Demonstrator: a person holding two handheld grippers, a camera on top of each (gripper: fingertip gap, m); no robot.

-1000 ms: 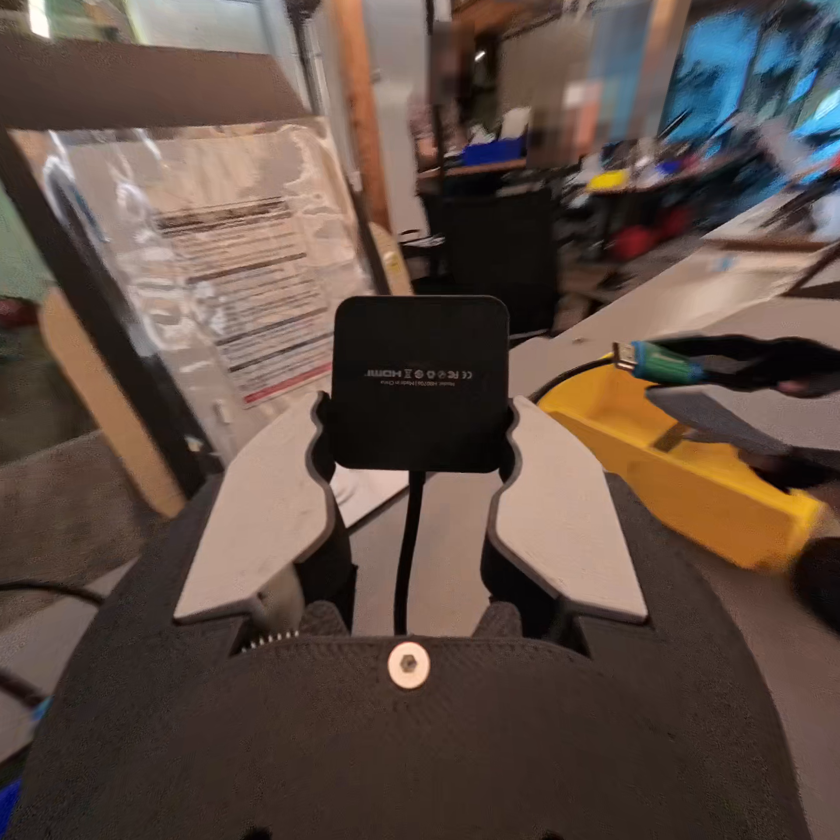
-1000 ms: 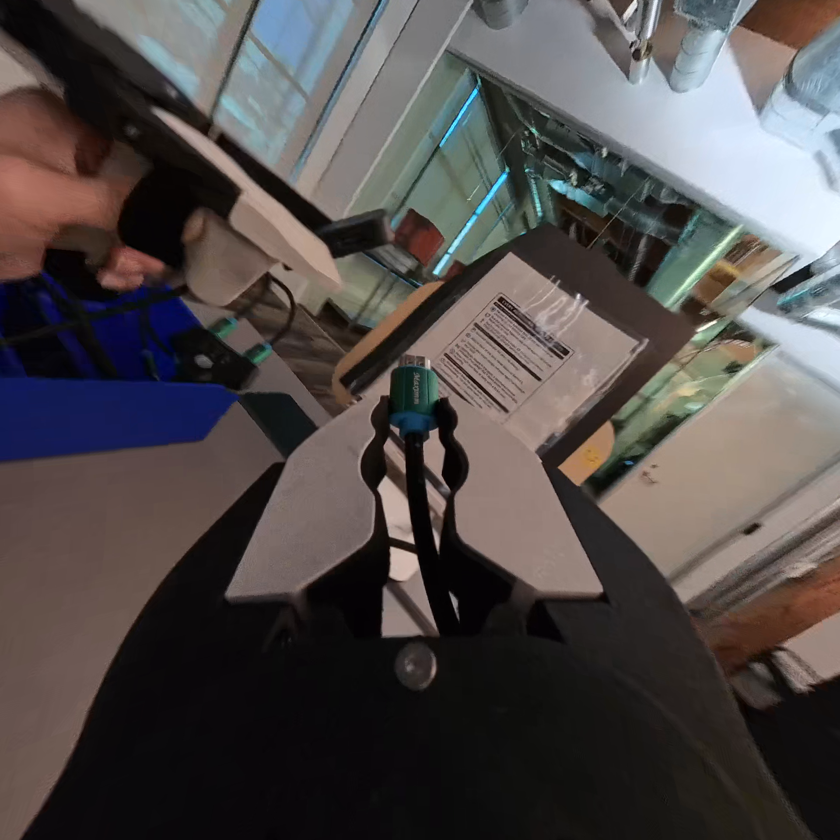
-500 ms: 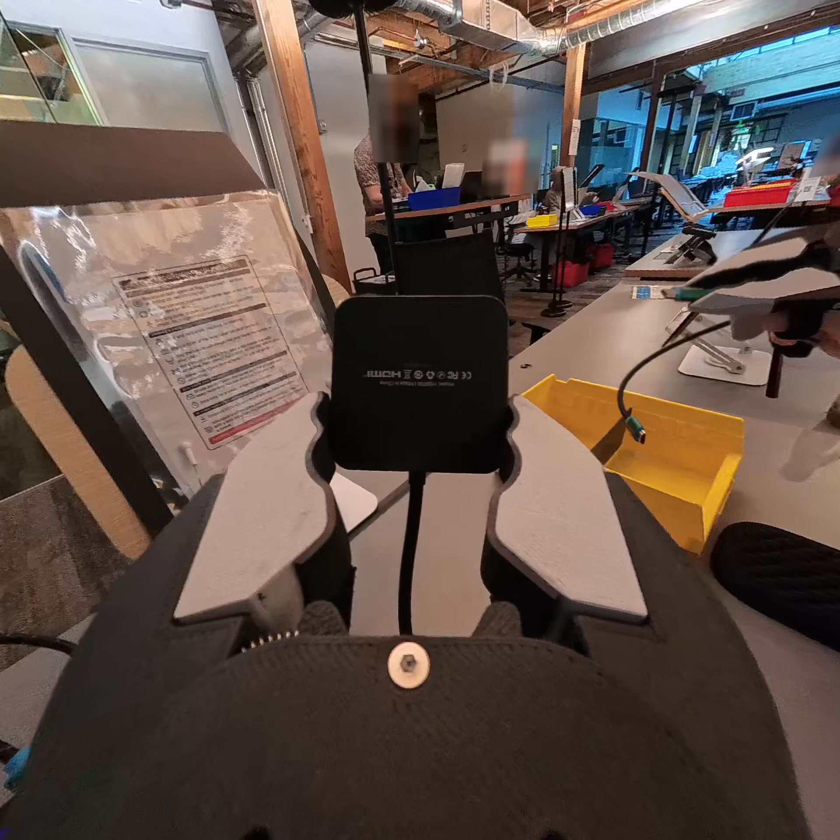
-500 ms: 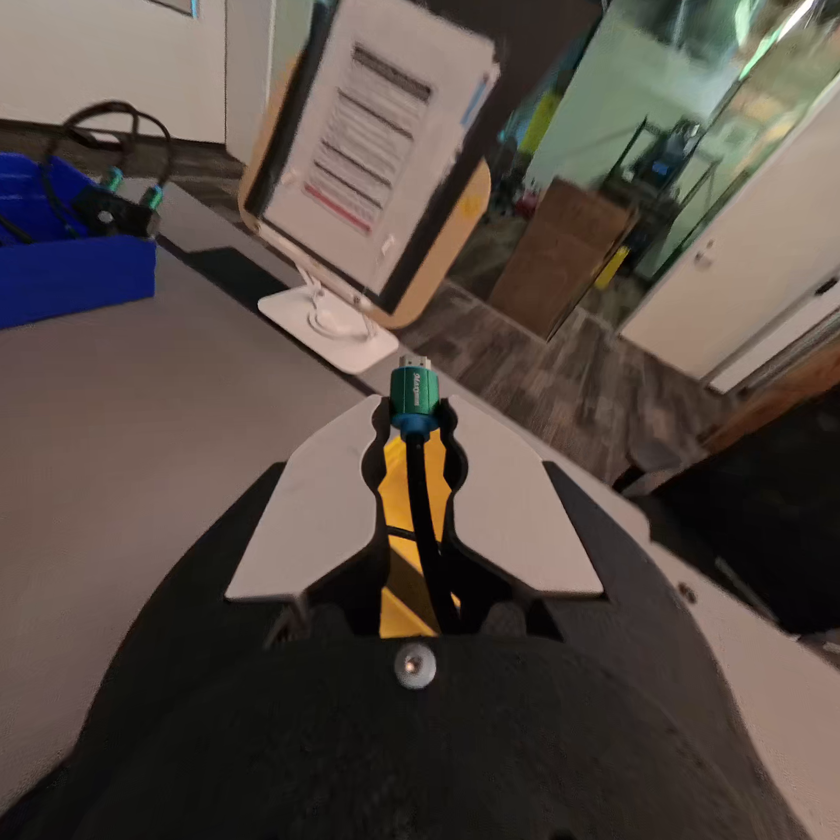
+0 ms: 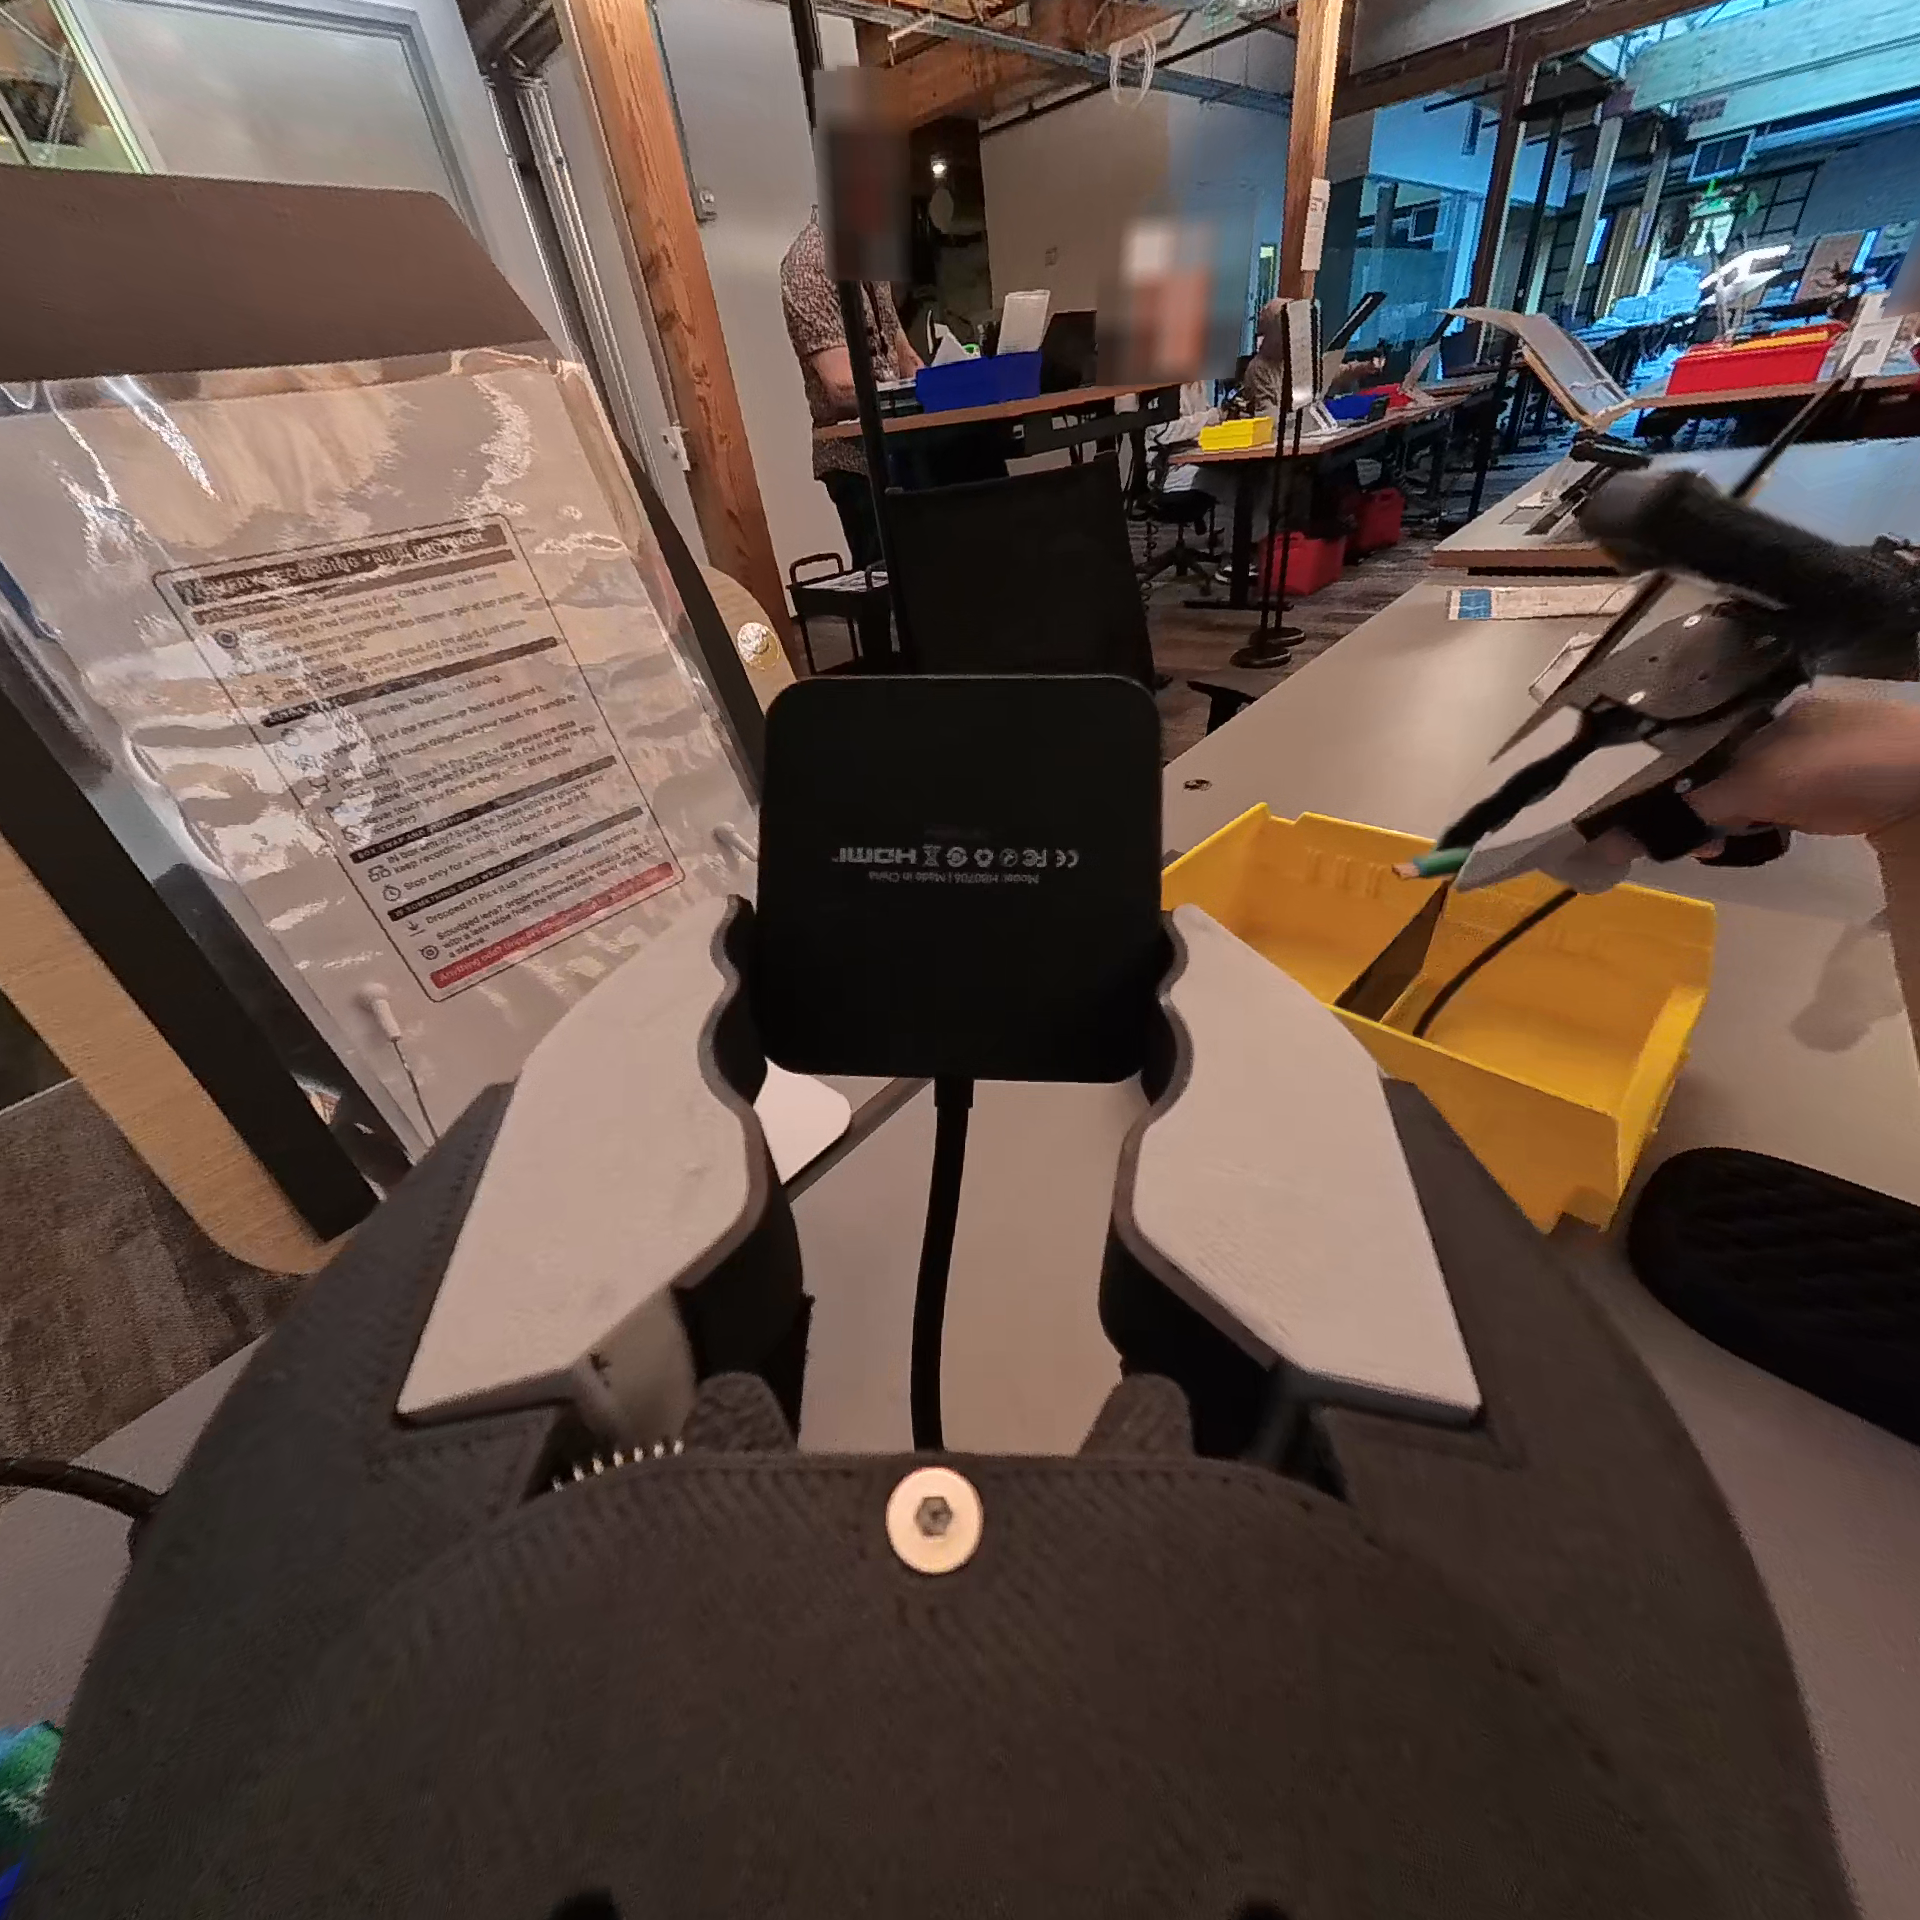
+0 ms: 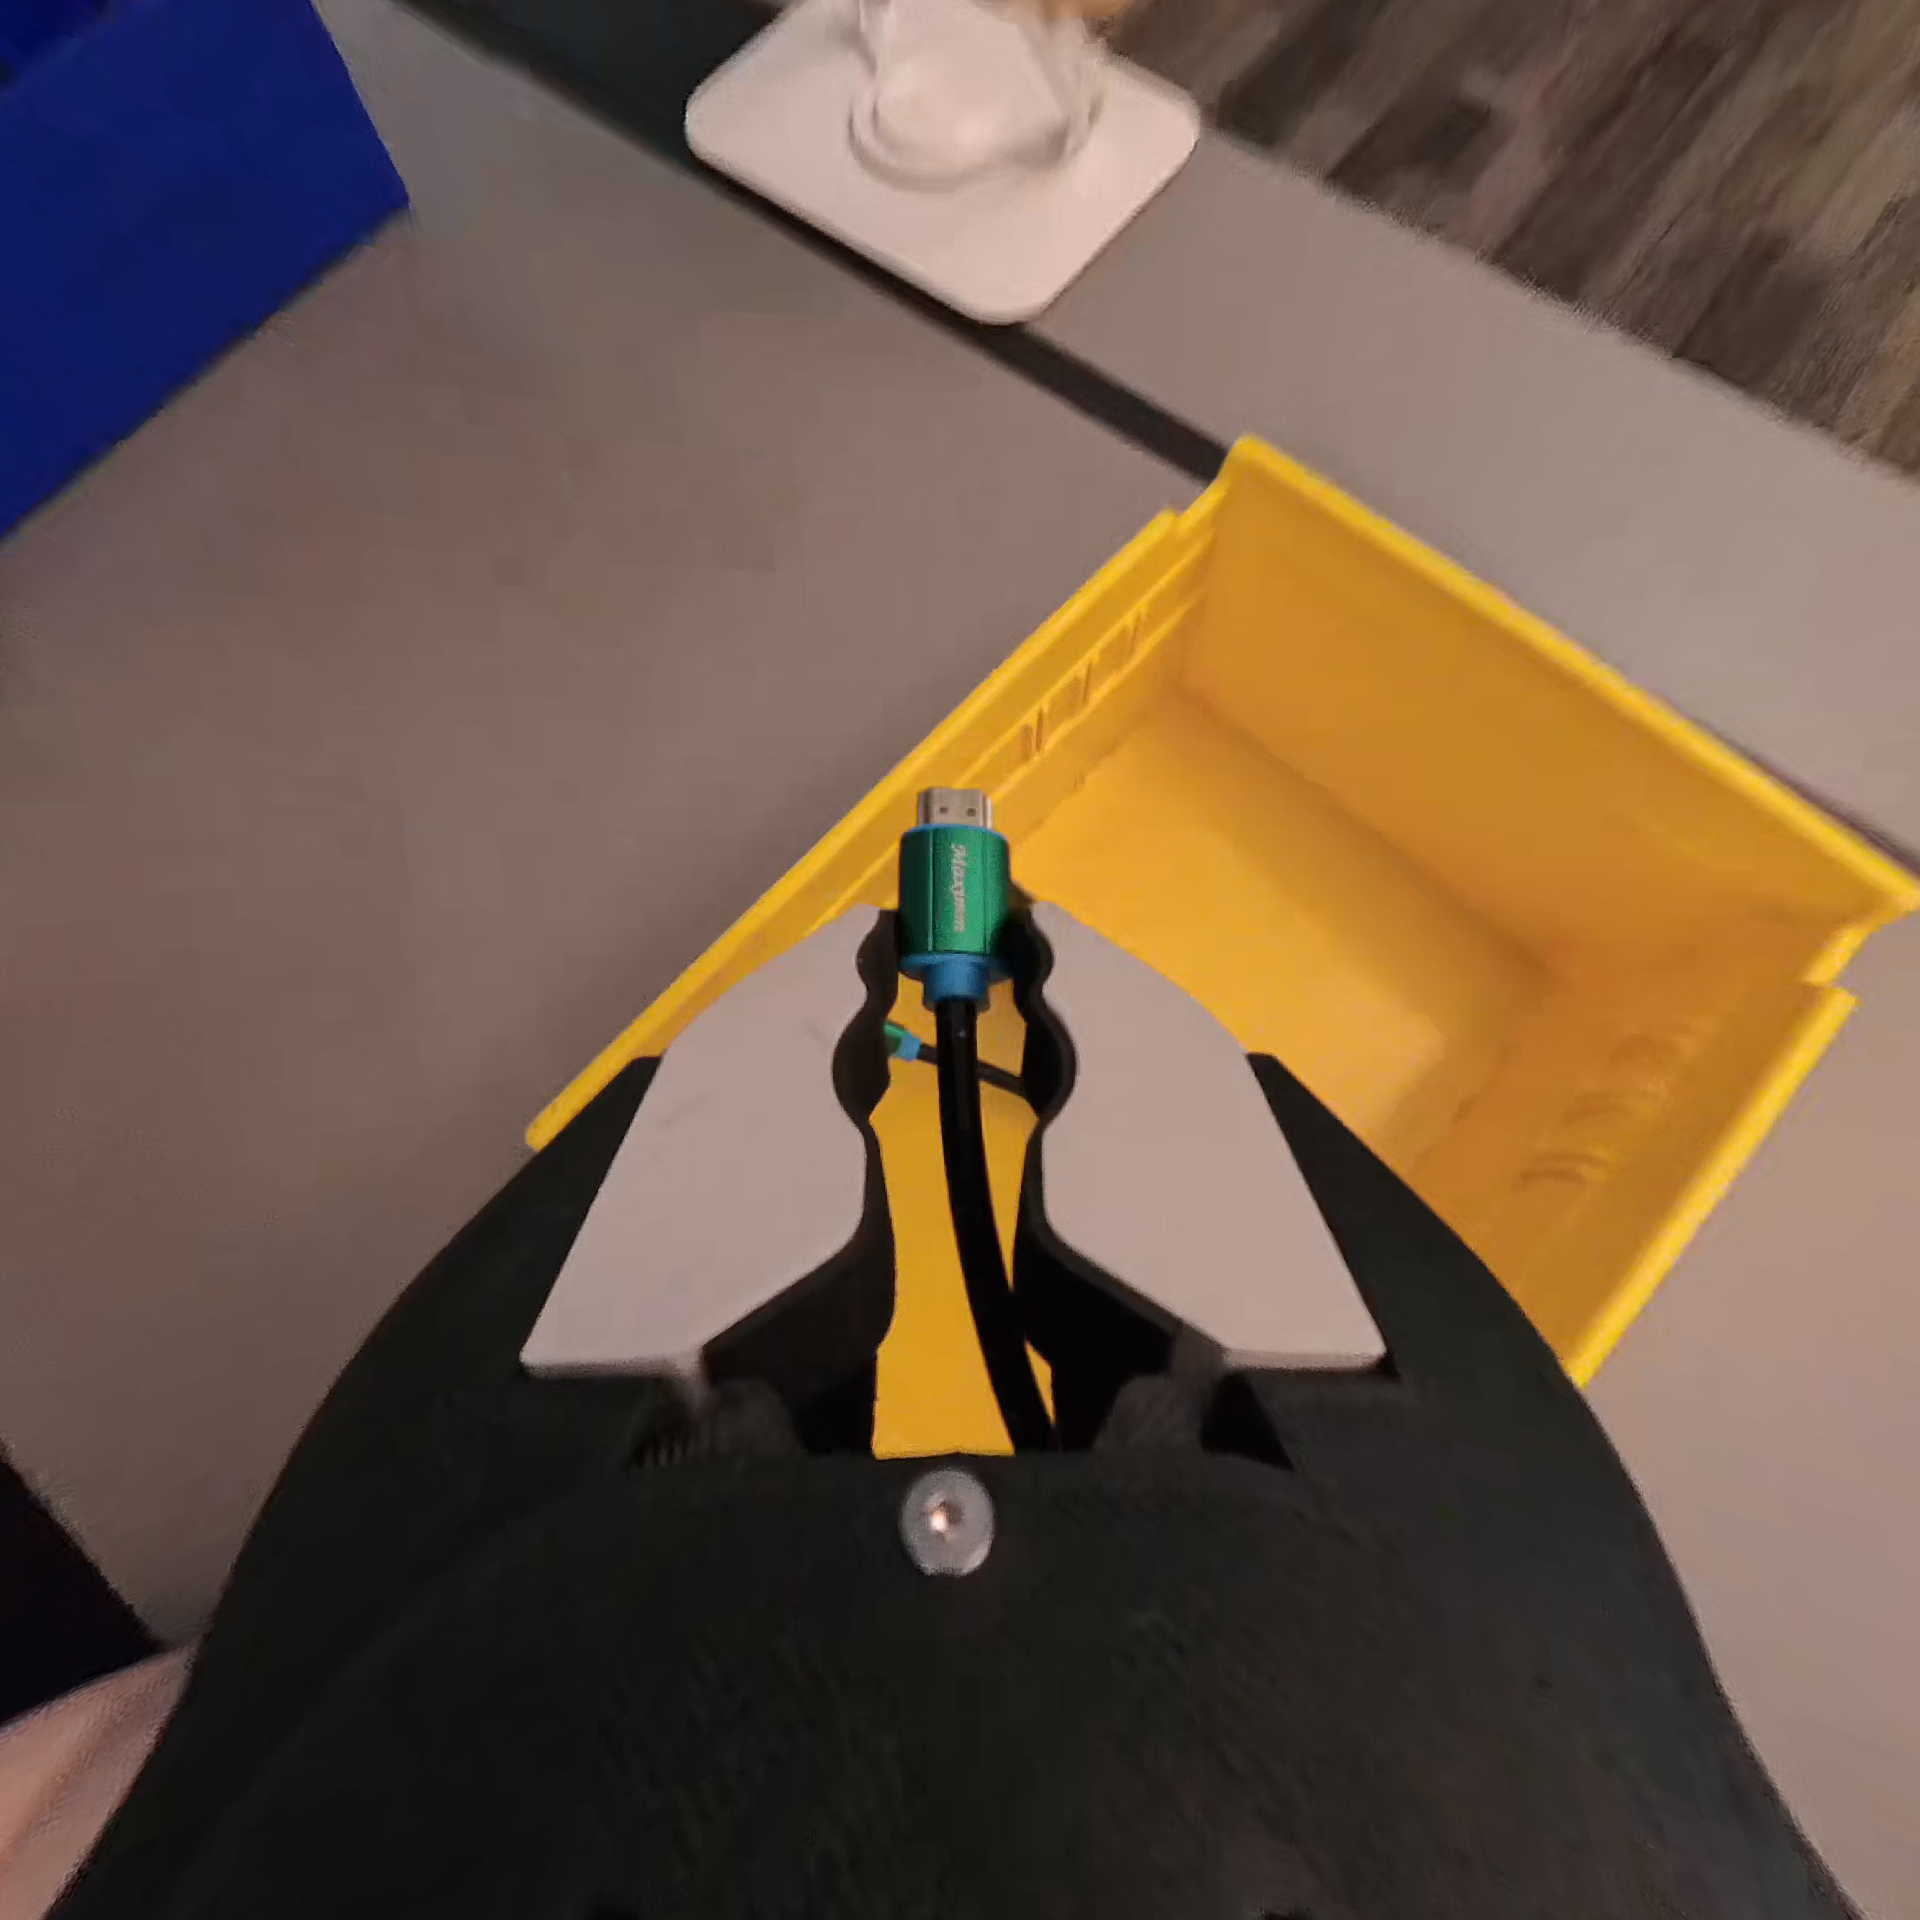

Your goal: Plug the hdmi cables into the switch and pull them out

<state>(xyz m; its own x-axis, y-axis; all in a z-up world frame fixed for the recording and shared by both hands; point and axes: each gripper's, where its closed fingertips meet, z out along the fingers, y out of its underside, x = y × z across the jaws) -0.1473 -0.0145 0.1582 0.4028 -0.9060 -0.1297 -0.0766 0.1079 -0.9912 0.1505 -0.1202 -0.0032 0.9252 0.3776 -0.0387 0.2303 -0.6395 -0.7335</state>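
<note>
My left gripper (image 5: pixel 951 977) is shut on a black square HDMI switch (image 5: pixel 956 878), held above the grey table with its black lead hanging back between the fingers. My right gripper (image 6: pixel 954 935) is shut on a green HDMI plug (image 6: pixel 951 894) with a silver tip; its black cable (image 6: pixel 982 1226) runs back between the fingers. That gripper points down over the near corner of a yellow bin (image 6: pixel 1475 831). In the left wrist view the right gripper (image 5: pixel 1475 862) holds the plug (image 5: pixel 1439 862) over the yellow bin (image 5: pixel 1538 1049), well right of the switch. The cable's other green end (image 6: pixel 900 1042) shows inside the bin.
A blue bin (image 6: pixel 156 218) stands at the table's left. A white stand base (image 6: pixel 945 156) carries a plastic-covered instruction sheet (image 5: pixel 395 727) behind the switch. A black padded object (image 5: pixel 1787 1268) lies right of the yellow bin. People and other desks are far behind.
My right gripper has swung away from the switch and tipped down over the yellow bin, the green plug still in it. My left gripper has kept the switch almost still.
</note>
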